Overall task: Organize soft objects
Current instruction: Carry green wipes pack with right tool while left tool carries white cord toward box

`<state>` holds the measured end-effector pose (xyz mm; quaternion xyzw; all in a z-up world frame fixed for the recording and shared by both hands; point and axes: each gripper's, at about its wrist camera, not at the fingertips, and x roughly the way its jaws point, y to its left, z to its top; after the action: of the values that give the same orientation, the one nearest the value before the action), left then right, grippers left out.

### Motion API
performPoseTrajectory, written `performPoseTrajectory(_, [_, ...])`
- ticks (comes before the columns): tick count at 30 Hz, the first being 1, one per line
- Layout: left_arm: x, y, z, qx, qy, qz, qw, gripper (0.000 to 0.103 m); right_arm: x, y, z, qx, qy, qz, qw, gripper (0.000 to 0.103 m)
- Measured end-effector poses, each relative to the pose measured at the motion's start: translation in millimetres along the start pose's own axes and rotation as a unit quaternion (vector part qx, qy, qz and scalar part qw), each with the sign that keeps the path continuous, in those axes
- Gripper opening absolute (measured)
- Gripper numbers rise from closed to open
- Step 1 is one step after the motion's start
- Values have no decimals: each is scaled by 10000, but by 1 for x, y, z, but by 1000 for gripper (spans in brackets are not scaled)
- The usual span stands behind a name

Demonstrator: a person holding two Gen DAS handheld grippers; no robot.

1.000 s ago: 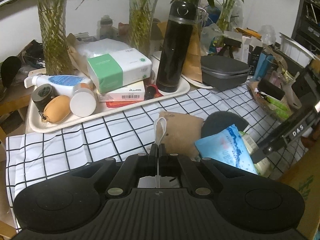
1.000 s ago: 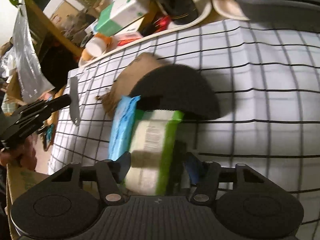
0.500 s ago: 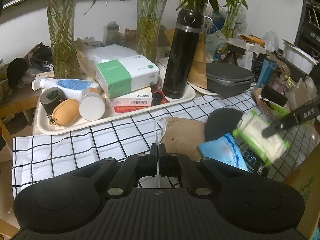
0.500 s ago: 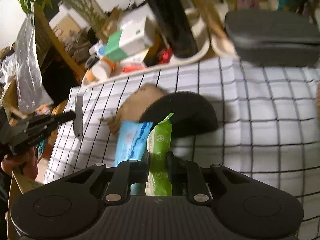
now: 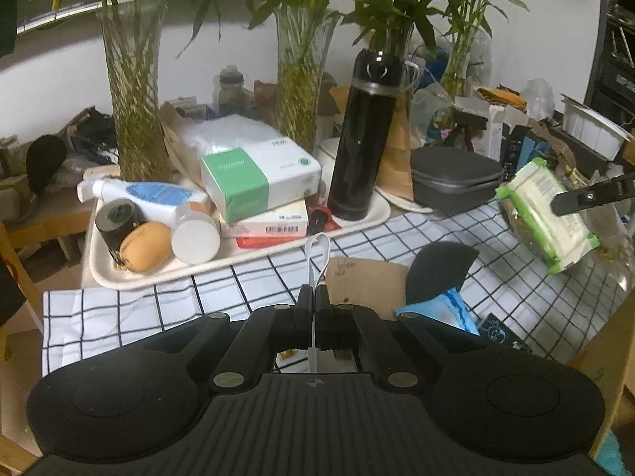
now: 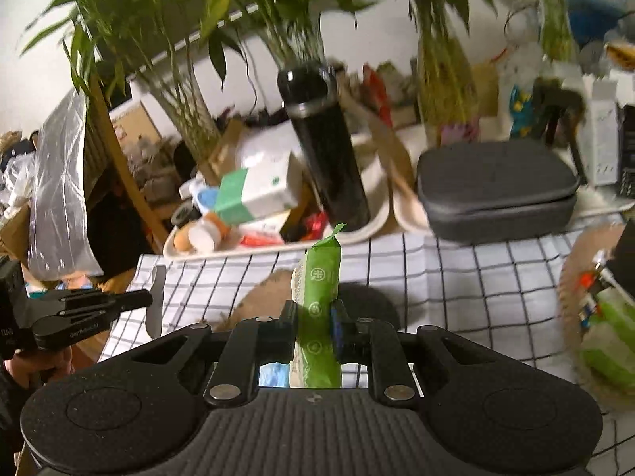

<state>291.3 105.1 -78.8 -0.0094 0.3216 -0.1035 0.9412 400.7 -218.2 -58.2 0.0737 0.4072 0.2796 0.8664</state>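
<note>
My right gripper (image 6: 313, 313) is shut on a green and white wipes pack (image 6: 317, 277) and holds it edge-up above the checked cloth (image 6: 456, 269); the pack also shows in the left wrist view (image 5: 543, 206), in the air at the right. My left gripper (image 5: 316, 297) is shut on a thin white loop strap (image 5: 317, 254) over the cloth's near edge. On the cloth lie a brown pouch (image 5: 365, 281), a black half-round pad (image 5: 440, 265) and a blue wipes pack (image 5: 444, 309).
A cream tray (image 5: 222, 265) at the back holds a green and white tissue box (image 5: 254, 178), a black flask (image 5: 361, 146), bottles and a tan pouch. A grey zip case (image 5: 452, 178) lies right of it. Glass vases with bamboo stand behind. A round basket (image 6: 595, 317) with packs stands at right.
My right gripper has closed on the green wipes pack, lifted it off the cloth and carried it up and to the right. My left gripper still holds the strap and has risen slightly.
</note>
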Motion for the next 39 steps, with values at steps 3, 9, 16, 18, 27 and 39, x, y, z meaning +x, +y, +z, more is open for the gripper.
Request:
performPoseTrajectory(3, [-8,-2,4,50,-89,69,9999,1,-13,4,-2,-35,-194,-15,9998,20])
performPoseTrajectory(9, [-28,-13,13,187,-214,245,9993,1,-37,18,-7,-287,-581,-124,9978,20])
performPoseTrajectory(16, [-74,-31,28,45,-458,271,9986,1,-74,34,-12,-386,-952,96,9947,20])
performPoseTrajectory(18, [-85,-41,31,150,-443,275,9985,1,-83,38,-16,-407,-962,231,9943,20])
performPoseTrajectory(27, [-129,-79,27,237,-455,109,9986,1,-108,51,-35,-308,-826,771,9931,20])
performPoseTrajectory(39, [-170,-105,0,-156,-148,-234,9995,1,-125,65,-66,-344,-417,1215,9911,20])
